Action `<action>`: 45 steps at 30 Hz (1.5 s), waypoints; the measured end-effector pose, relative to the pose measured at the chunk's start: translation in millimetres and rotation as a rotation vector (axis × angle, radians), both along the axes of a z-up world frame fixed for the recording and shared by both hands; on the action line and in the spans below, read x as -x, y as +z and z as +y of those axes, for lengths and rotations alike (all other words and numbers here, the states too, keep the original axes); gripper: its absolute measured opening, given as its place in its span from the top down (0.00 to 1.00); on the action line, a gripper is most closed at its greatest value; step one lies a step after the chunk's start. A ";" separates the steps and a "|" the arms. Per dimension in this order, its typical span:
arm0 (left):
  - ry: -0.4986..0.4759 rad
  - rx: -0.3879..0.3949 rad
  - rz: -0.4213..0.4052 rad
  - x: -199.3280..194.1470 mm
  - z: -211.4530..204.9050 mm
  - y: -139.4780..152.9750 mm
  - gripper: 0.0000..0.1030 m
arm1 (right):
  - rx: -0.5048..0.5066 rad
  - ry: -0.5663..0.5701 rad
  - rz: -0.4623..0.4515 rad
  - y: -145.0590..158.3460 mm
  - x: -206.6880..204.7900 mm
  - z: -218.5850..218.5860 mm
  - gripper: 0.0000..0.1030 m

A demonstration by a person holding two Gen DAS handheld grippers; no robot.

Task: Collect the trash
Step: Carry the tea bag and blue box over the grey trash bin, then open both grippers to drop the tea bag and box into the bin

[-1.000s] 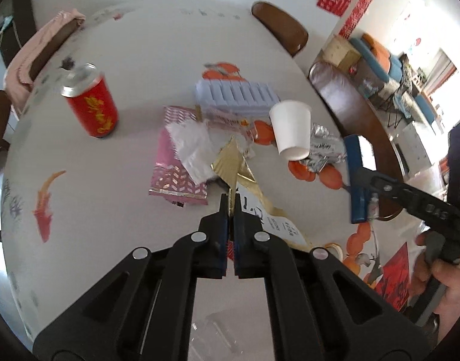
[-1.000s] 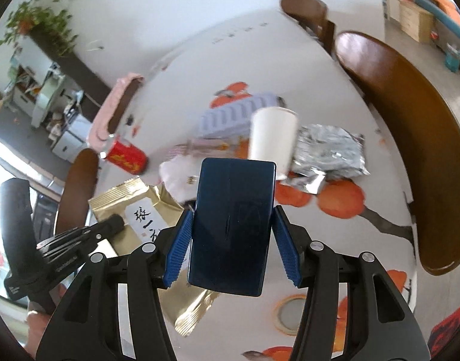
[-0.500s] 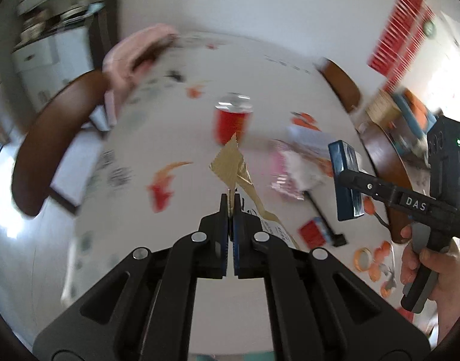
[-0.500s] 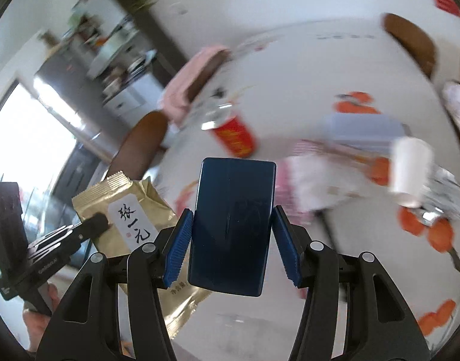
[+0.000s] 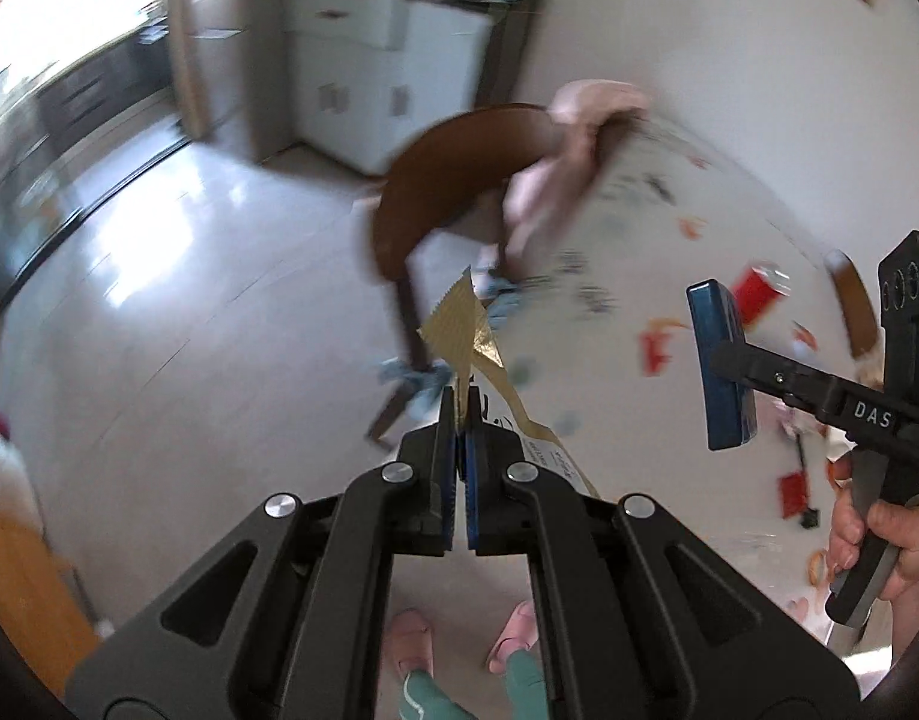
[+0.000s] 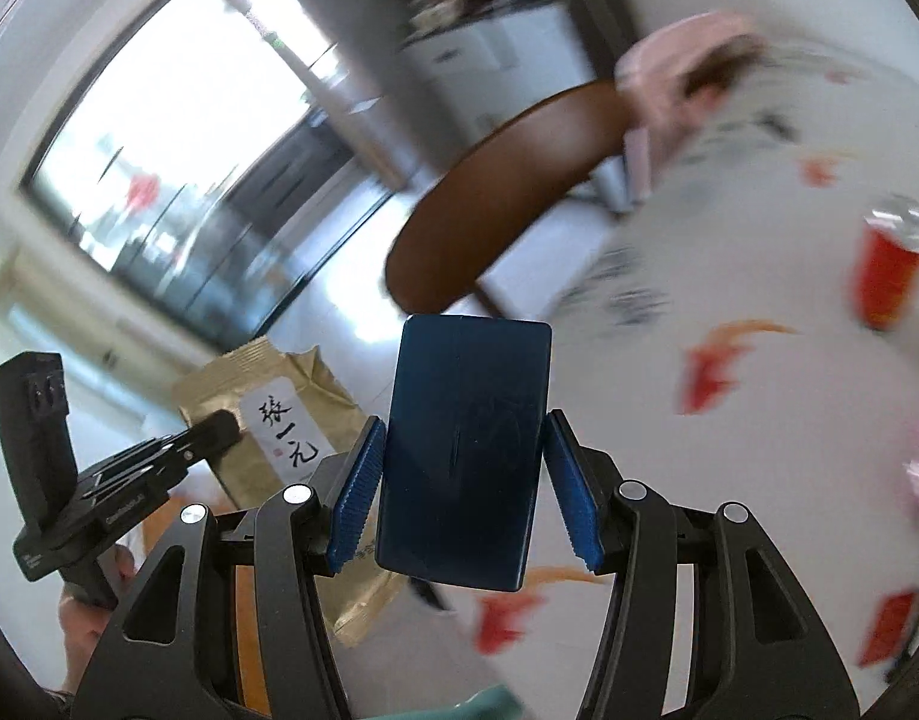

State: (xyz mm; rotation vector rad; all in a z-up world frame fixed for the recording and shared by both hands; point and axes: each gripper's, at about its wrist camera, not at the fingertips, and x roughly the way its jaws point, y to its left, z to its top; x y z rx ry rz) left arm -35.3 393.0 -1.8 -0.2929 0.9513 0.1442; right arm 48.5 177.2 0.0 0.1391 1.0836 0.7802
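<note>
My left gripper is shut on a gold foil packet with a white label, held in the air off the table's edge; the packet also shows in the right wrist view. My right gripper is shut on a dark blue flat box, which also shows at the right of the left wrist view. A red can stands on the white table at the far right; it is also in the left wrist view.
A brown wooden chair with a pink cloth stands at the table's edge ahead. White cabinets stand beyond it. Glossy tiled floor lies to the left. Pink slippers show below. An orange-brown object sits at lower left.
Both grippers have swung left, away from the trash pile on the table, toward the chair and floor. Each keeps its hold: the gold packet and the blue box.
</note>
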 end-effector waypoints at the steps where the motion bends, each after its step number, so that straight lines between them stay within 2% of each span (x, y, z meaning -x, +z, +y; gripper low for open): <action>1: 0.041 0.001 0.009 11.4 16.4 -4.2 1.00 | 0.000 0.040 0.011 -4.2 3.2 21.9 0.47; 6: 0.217 0.024 0.059 64.3 85.1 -28.3 1.00 | 0.012 0.213 0.060 -25.5 26.2 114.6 0.47; 10: 0.325 0.035 0.088 100.3 124.0 -44.7 1.00 | 0.032 0.336 0.097 -44.3 50.2 177.6 0.47; 13: 0.400 0.051 0.126 125.8 149.4 -67.1 1.00 | 0.064 0.407 0.135 -64.7 69.7 218.1 0.47; 17: 0.455 0.083 0.191 145.7 171.3 -107.1 1.00 | 0.130 0.479 0.207 -110.3 96.4 259.7 0.47; 22: 0.496 0.134 0.294 161.1 190.0 -178.2 1.00 | 0.251 0.527 0.328 -197.7 126.2 294.6 0.47; 25: 0.505 0.184 0.363 165.9 197.4 -237.0 1.00 | 0.327 0.531 0.389 -259.1 138.5 305.7 0.47; 26: 0.508 0.217 0.387 166.3 199.9 -265.8 1.00 | 0.351 0.527 0.414 -282.2 140.8 307.9 0.47; 30: 0.516 0.293 0.449 169.6 208.1 -346.0 1.00 | 0.445 0.470 0.514 -378.8 142.1 310.3 0.47; 31: 0.518 0.298 0.469 168.2 209.9 -371.7 1.00 | 0.466 0.459 0.531 -399.7 141.7 310.2 0.47; 34: 0.514 0.302 0.496 164.9 210.6 -418.7 1.00 | 0.508 0.419 0.580 -465.4 137.8 311.0 0.47; 38: 0.497 0.310 0.571 158.7 208.9 -485.8 0.99 | 0.540 0.401 0.621 -527.6 136.4 315.2 0.46; 40: 0.490 0.326 0.612 158.5 207.4 -509.5 0.94 | 0.549 0.386 0.663 -549.7 136.8 316.3 0.40; 42: 0.491 0.363 0.648 162.7 205.0 -527.7 0.80 | 0.591 0.369 0.672 -562.9 137.5 316.5 0.29; 43: 0.488 0.350 0.665 164.6 202.9 -529.8 0.75 | 0.594 0.360 0.664 -564.3 136.4 314.3 0.28; 44: 0.489 0.337 0.673 166.3 202.8 -527.4 0.62 | 0.583 0.350 0.668 -563.0 134.9 312.5 0.28; 45: 0.489 0.327 0.671 165.2 200.9 -523.8 0.58 | 0.571 0.336 0.683 -558.9 133.3 310.4 0.28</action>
